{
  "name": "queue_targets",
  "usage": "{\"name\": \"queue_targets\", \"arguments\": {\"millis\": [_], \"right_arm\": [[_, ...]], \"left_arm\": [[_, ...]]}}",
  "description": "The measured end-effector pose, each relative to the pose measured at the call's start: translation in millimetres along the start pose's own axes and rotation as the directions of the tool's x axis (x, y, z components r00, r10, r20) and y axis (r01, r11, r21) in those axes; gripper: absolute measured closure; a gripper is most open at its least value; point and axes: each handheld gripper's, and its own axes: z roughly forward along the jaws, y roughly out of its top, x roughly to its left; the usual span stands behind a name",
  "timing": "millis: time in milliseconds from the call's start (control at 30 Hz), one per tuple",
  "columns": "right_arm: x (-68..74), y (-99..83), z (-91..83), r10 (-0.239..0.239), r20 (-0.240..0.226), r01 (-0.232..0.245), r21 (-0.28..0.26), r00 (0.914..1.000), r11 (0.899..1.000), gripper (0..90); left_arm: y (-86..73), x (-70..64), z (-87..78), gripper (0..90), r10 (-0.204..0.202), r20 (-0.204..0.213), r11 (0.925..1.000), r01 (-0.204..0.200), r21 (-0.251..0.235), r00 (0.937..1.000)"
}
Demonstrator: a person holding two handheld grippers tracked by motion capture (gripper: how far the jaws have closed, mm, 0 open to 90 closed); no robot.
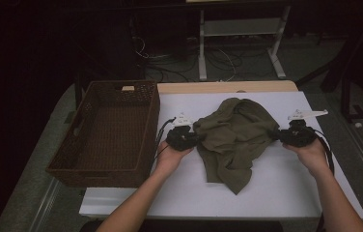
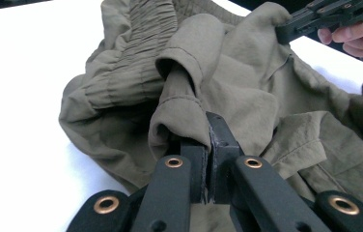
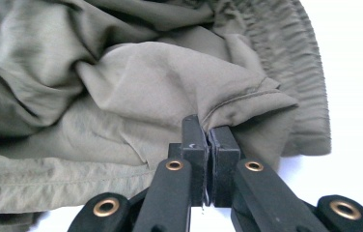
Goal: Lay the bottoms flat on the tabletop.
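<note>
A crumpled olive-green fabric garment (image 1: pixel 235 137) is lying near the middle of the white-topped desk (image 1: pixel 286 193), its gathered elastic band showing at the far side in both gripper views. The person is holding a black two-jaw left gripper (image 1: pixel 183 137) at the garment's left edge and a black two-jaw right gripper (image 1: pixel 295 135) at its right edge, so the cloth is spreading between the two.

In the left gripper view, the left gripper (image 2: pixel 208 145) is pinching a rolled fold of the garment (image 2: pixel 247 92), its jaws pressed almost together with cloth bunching over the left one. The right gripper (image 2: pixel 324 19) is showing at the far corner of that view, with fingers (image 2: pixel 353 36) wrapped round it.

In the right gripper view, the right gripper (image 3: pixel 207 140) is clamping a stitched hem of the garment (image 3: pixel 146 92) (the jaws are closed tight on the seam edge).

A dark brown woven wicker basket (image 1: pixel 76 159) is sitting at the desk's left side, just beside the left hand (image 1: pixel 170 157) and apart from the garment. The right hand (image 1: pixel 312 154) is gripping its tool from behind.
</note>
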Motion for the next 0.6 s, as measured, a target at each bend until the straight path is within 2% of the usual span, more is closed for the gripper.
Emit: {"name": "queue_targets", "arguments": {"millis": [333,467,600], "right_arm": [[-15.7,-8.5,-10.4,0.024,0.038,-0.024,0.003,0.9990,1.000,87.1],[-21.2,-11.3,-11.6,0.037,0.049,-0.037,0.008,0.9981,0.999,87.1],[-28.2,-15.7,-13.2,0.050,0.067,-0.052,0.023,0.9965,0.998,87.1]], "left_arm": [[-0.7,7.2,-3.1,87.3,-0.016,-0.042,0.9999,0.016,-0.004,0.9990],[-1.6,11.4,-3.8,87.4,-0.028,-0.071,0.9996,0.028,-0.001,0.9971],[-3.3,14.5,-4.8,87.4,-0.036,-0.121,0.9993,0.036,0.004,0.9920]]}}
